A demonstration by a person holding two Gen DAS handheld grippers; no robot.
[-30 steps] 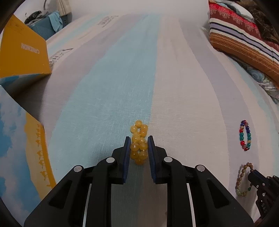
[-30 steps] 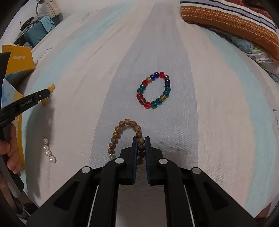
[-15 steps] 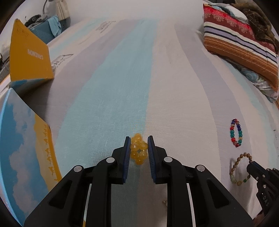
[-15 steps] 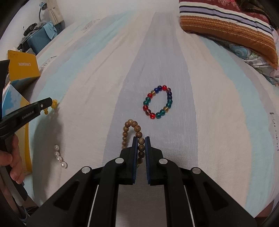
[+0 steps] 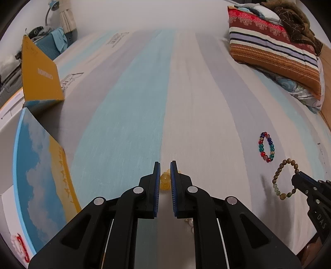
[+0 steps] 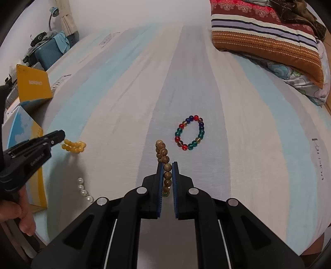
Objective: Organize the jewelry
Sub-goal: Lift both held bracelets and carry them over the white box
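Left wrist view: left gripper (image 5: 165, 175) fingers clamp the yellow bracelet (image 5: 165, 179); right gripper (image 6: 167, 172) fingers clamp the wooden bracelet (image 6: 163, 155) above the bed (image 6: 248, 144).

A bedroom in a home: nearly the whole view is a bed (image 5: 165, 87) under a sheet striped pale blue, grey and cream. At two o'clock lies a striped pillow (image 5: 275, 53) on floral bedding, with a brown blanket (image 5: 293, 22) bunched behind it. At ten o'clock a desk lamp (image 6: 52, 14) and a teal case (image 6: 48, 54) stand against the plain wall.
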